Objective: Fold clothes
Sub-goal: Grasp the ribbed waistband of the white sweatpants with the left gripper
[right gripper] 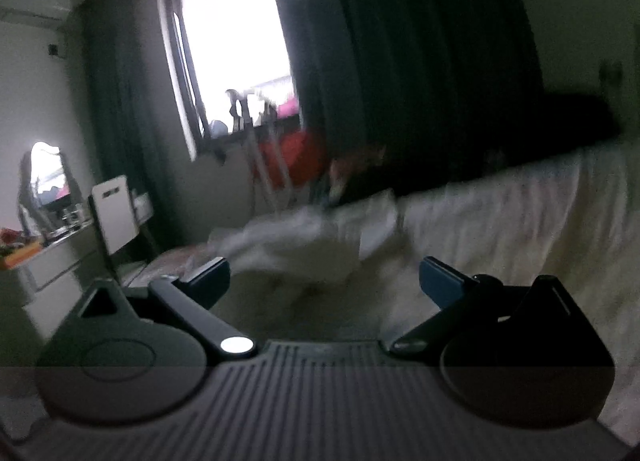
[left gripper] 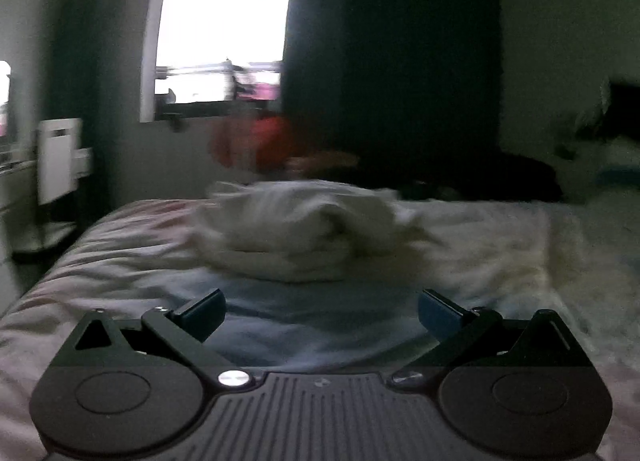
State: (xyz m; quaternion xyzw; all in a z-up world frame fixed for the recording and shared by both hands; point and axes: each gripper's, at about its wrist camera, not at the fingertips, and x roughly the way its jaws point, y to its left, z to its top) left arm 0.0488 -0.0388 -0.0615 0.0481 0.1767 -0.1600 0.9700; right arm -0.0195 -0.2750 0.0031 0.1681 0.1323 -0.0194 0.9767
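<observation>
A heap of white clothes [left gripper: 296,229] lies on the bed [left gripper: 120,261], partly stacked in folds, straight ahead in the left wrist view. My left gripper [left gripper: 322,313] hovers just short of it, open, with nothing between its blue-padded fingers. In the right wrist view the same white clothes [right gripper: 320,237] look blurred and rumpled, a little beyond my right gripper [right gripper: 324,281], which is open and holds nothing. A dark garment [right gripper: 460,149] lies behind the white heap on the bed.
The bed carries a pale fluffy blanket [left gripper: 500,245] on the right. A bright window [left gripper: 220,33] and dark curtain [left gripper: 392,61] stand behind, with a red item [left gripper: 260,141] on a drying rack. A white chair [right gripper: 114,217] and dressing table with mirror [right gripper: 48,177] stand at the left.
</observation>
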